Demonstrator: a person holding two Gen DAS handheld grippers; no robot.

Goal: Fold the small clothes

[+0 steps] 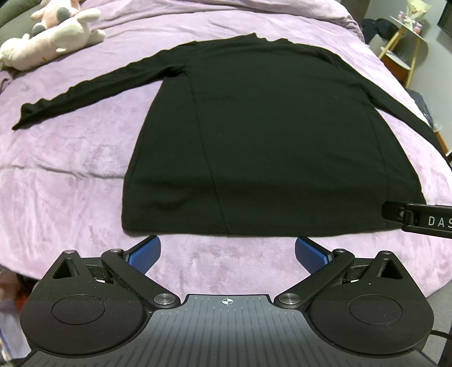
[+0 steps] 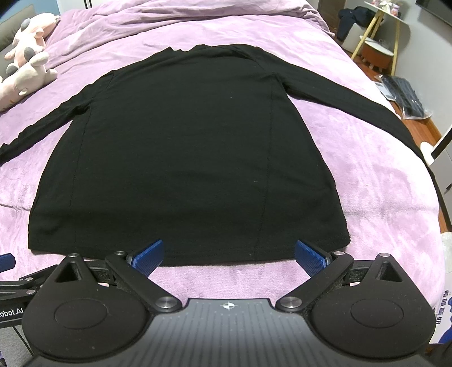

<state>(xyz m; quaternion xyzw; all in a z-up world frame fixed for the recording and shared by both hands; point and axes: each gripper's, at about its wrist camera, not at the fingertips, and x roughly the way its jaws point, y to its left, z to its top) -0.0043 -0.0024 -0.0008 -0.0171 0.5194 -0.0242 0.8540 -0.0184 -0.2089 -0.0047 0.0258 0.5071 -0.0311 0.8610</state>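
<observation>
A black long-sleeved top [image 1: 262, 135] lies flat on the purple blanket [image 1: 62, 180], hem toward me, both sleeves spread out to the sides. My left gripper [image 1: 227, 251] is open just short of the hem, blue pads apart with nothing between them. In the right wrist view the same top [image 2: 186, 152] fills the middle, and my right gripper [image 2: 228, 254] is open at the hem, its blue pads over the hem's right half. The right gripper's side [image 1: 418, 218] shows at the edge of the left wrist view, by the hem's right corner.
Plush toys [image 1: 53, 36] lie at the bed's far left [image 2: 25, 56]. Beyond the bed's right edge stand a small table with yellow legs [image 2: 381, 34], dark clothes [image 2: 350, 19] and a bag on the wooden floor [image 2: 404, 93].
</observation>
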